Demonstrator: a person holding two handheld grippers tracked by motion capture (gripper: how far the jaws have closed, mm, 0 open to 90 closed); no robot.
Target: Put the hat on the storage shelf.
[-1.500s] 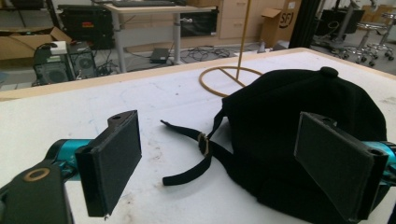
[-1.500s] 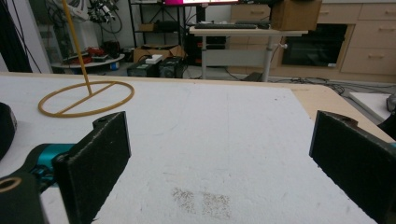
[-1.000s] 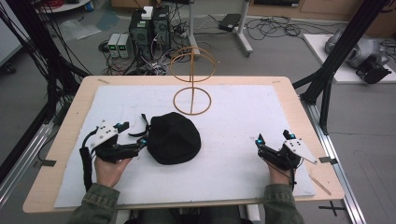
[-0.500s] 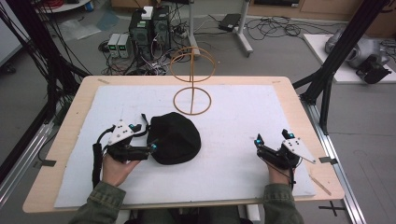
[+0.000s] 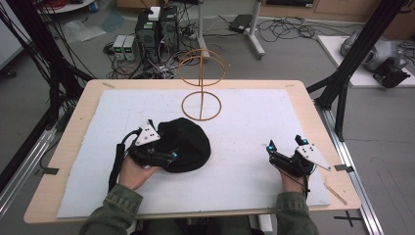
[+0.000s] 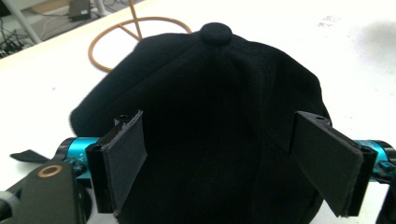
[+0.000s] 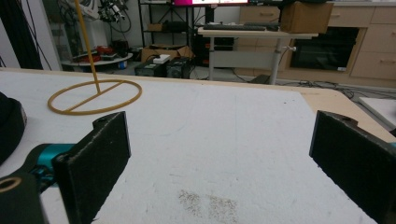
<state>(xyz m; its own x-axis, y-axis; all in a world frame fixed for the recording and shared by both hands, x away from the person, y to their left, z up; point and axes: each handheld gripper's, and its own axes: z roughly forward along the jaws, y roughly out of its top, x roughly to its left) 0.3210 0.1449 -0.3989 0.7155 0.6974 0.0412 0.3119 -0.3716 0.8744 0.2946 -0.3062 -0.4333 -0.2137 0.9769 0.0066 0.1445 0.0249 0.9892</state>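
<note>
A black cap [image 5: 188, 142] lies crown up on the white mat [image 5: 254, 122], left of centre. My left gripper [image 5: 165, 152] is at the cap's near-left side. In the left gripper view the cap [image 6: 219, 93] bulges between the two wide-apart jaws, so the left gripper [image 6: 226, 156] is open around it and not pinching. My right gripper [image 5: 284, 146] rests at the mat's right front, open, with bare mat between its jaws; the right gripper view shows the same gripper [image 7: 233, 154]. A thin wooden stand [image 5: 201, 105] with a ring base and a ring top rises behind the cap.
The stand's base ring [image 6: 107, 37] lies just beyond the cap, and the stand [image 7: 93, 95] also appears far left in the right gripper view. The wooden table edge [image 5: 323, 122] borders the mat. Computers and cables sit on the floor [image 5: 147, 34] beyond the table.
My left gripper has moved right and forward onto the cap, so its jaws now straddle the cap's near side. The right gripper has stayed put.
</note>
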